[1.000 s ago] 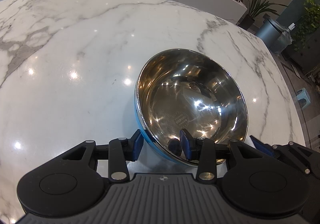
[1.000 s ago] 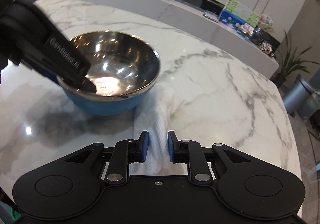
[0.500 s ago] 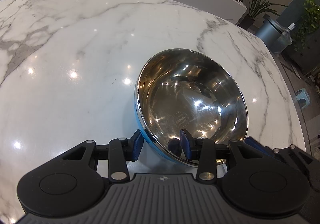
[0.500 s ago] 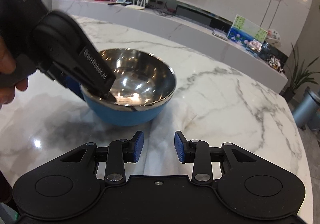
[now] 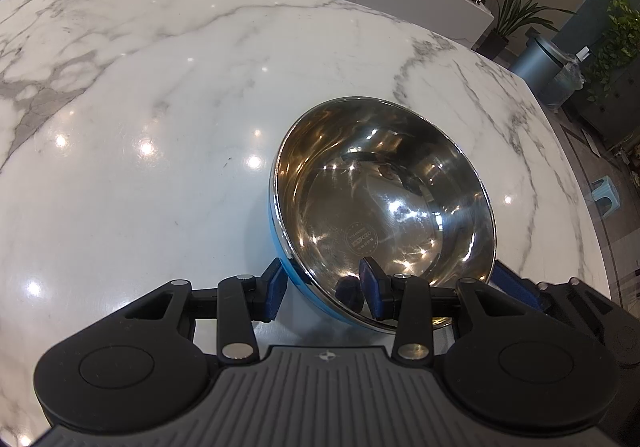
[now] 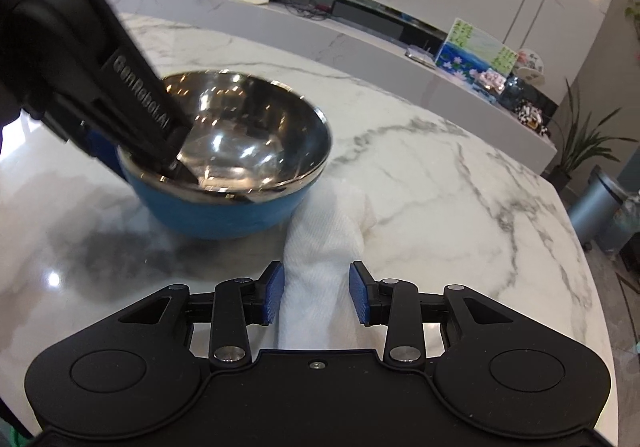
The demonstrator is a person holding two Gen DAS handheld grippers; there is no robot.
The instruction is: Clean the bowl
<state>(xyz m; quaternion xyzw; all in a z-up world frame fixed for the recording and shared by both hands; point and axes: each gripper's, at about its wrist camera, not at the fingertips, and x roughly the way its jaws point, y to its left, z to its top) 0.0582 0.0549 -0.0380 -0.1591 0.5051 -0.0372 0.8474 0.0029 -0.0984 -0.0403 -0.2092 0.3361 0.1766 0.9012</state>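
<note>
Bowl (image 6: 228,171), steel inside and blue outside, stands on the marble table (image 5: 160,127), seen from the right wrist at the left of the view and tipped a little toward the near side. At far left we see the left gripper (image 5: 324,289) holding its near rim: one blue pad lies against the outer blue wall and the other sits inside the steel basin, so we read its jaws as clamped on the rim, steadying the vessel. Moving right, a white cloth (image 6: 324,267) lies on the table just beside the bowl's right flank and runs back toward the camera. The right gripper (image 6: 316,297) straddles this cloth with its jaws apart, a blue pad on either side of the folds, and we see no pinch on the fabric yet. Farther right the table is bare marble, with a low counter and potted plants beyond. We judge the step in hand to be picking up the cloth, with wiping not yet begun. The next move calls for closing the right jaws on the folds, lifting the cloth over the rim, and pressing it into the basin while the left hold resists sliding.
</note>
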